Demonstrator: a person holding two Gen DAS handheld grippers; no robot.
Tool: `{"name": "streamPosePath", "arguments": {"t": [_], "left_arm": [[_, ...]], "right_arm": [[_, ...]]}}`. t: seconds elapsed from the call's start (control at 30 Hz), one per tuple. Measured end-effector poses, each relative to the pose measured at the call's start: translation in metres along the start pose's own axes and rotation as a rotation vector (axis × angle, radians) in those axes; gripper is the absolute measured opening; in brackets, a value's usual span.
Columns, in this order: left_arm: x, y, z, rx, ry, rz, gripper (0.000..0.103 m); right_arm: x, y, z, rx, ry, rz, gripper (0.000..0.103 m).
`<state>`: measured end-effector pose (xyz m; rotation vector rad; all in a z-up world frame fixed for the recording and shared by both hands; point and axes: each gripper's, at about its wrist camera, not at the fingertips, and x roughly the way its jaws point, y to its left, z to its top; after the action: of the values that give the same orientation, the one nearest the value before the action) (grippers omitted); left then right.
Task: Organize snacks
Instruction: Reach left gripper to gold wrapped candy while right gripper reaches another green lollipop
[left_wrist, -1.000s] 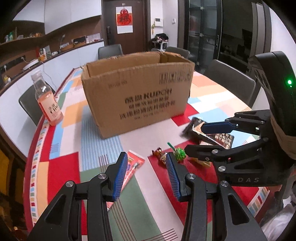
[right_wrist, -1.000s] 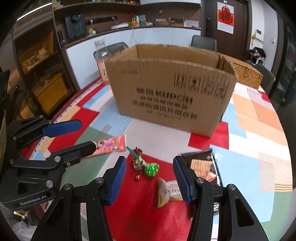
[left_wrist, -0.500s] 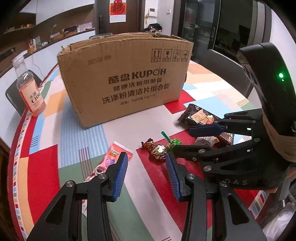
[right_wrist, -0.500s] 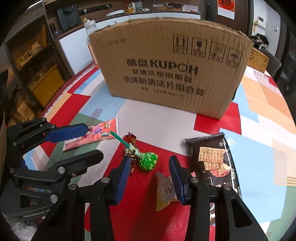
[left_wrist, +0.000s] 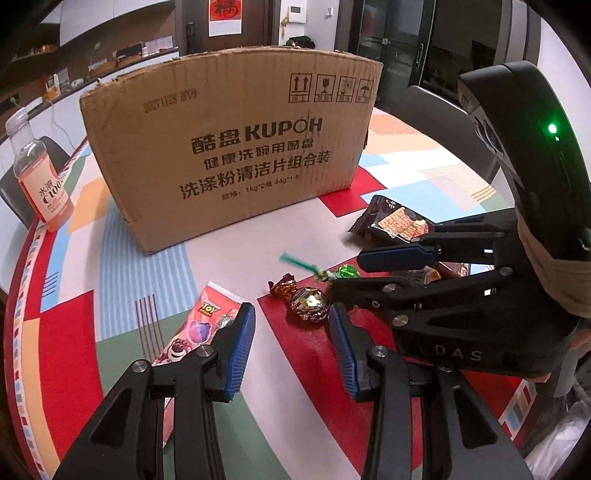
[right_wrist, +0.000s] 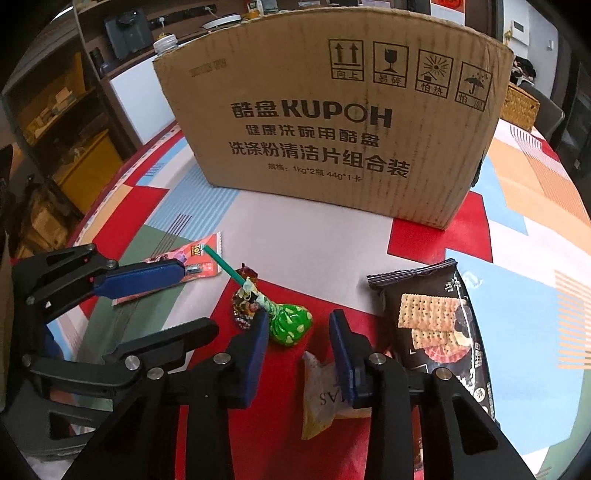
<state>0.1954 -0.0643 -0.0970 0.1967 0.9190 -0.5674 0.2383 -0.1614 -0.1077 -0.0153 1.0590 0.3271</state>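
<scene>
Lining up on the green foil-wrapped lollipop (right_wrist: 290, 325)

My right gripper (right_wrist: 297, 338) is open, empty, the lollipop just ahead between its blue pads; I judge it should close on the head, not the thin stick. My left gripper (left_wrist: 291, 341) is open beside it, short of the brown cardboard box (left_wrist: 229, 144).

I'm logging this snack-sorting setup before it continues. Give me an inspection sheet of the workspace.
Surface: table under a colourful patchwork cloth.
Job's things: cardboard box upright; cracker bag, green lollipop, gold candy, pink packet and pale sachet lying flat in front of it.
Clutter: drink bottle upright, left of the box.
Grippers: left gripper open; right gripper open beside the lollipop.
Cables: nothing seen.
Surroundings: chairs, counter, shelves, door.
</scene>
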Motion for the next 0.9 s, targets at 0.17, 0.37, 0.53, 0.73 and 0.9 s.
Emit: {"name": "streamPosePath", "arguments": {"t": [0.17, 0.37, 0.53, 0.73, 0.9], "left_arm": [[0.009, 0.001, 0.004, -0.020, 0.012, -0.026, 0.040], [0.022, 0.000, 0.008, -0.045, 0.029, -0.041, 0.040], [0.032, -0.002, 0.009, -0.054, 0.050, -0.033, 0.036], [0.041, -0.004, 0.009, -0.059, 0.059, -0.017, 0.028], [0.039, -0.002, 0.009, -0.069, 0.062, -0.020, 0.027]], "right_arm": [[0.001, -0.007, 0.000, 0.012, 0.000, -0.005, 0.028], [-0.001, -0.017, 0.000, 0.042, -0.008, -0.022, 0.027], [-0.002, -0.023, -0.001, 0.066, -0.014, -0.022, 0.027], [-0.002, -0.023, -0.002, 0.072, -0.018, -0.013, 0.027], [-0.004, -0.024, -0.003, 0.078, -0.023, -0.010, 0.027]]}}
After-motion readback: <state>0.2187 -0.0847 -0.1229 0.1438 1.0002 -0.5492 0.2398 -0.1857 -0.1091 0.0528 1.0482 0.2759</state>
